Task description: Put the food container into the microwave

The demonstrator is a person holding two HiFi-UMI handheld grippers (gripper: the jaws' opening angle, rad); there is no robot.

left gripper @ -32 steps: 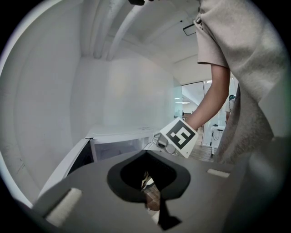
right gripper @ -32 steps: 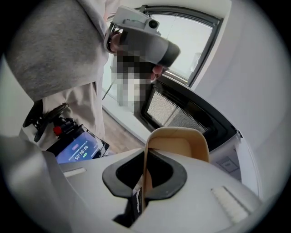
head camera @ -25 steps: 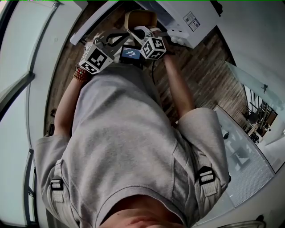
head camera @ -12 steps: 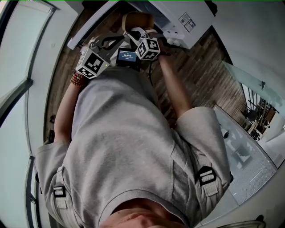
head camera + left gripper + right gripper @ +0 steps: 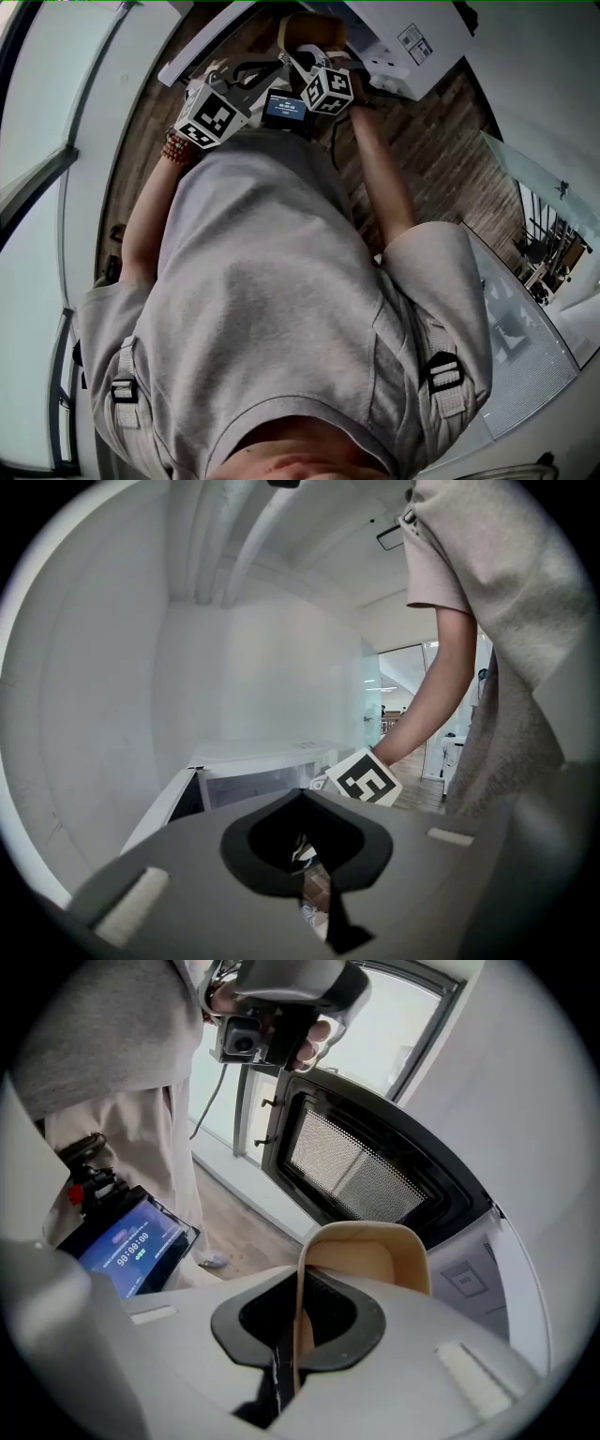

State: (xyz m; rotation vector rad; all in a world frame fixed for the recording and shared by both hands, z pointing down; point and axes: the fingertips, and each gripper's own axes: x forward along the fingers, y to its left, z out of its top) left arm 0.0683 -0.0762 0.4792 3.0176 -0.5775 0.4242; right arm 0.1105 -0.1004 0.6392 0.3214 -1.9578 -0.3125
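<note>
**Container pinched in R gripper, at open microwave**

Head view: the tan container [image 5: 305, 33] is held up at frame top, just beside the white microwave [image 5: 412, 42]. The R gripper [image 5: 312, 64] is set on its near wall. The L gripper [image 5: 234, 80] is held near, to the left.

L gripper view: jaws are brought together and nothing is gripped. The microwave body is seen ahead.

R gripper view: jaws are clamped on one side wall of the container, just below the rim, and the rest stands up ahead of them. The door [image 5: 366, 1171] is swung open behind it, mesh window showing. The cavity isn't shown here.

Handling (est.): thin plastic, so prob. light and a bit flexy, w/ a smooth surface. A one-wall pinch could let it pivot or slip. A deep bite on the wall near the rim is advised, w/ the base level.
</note>
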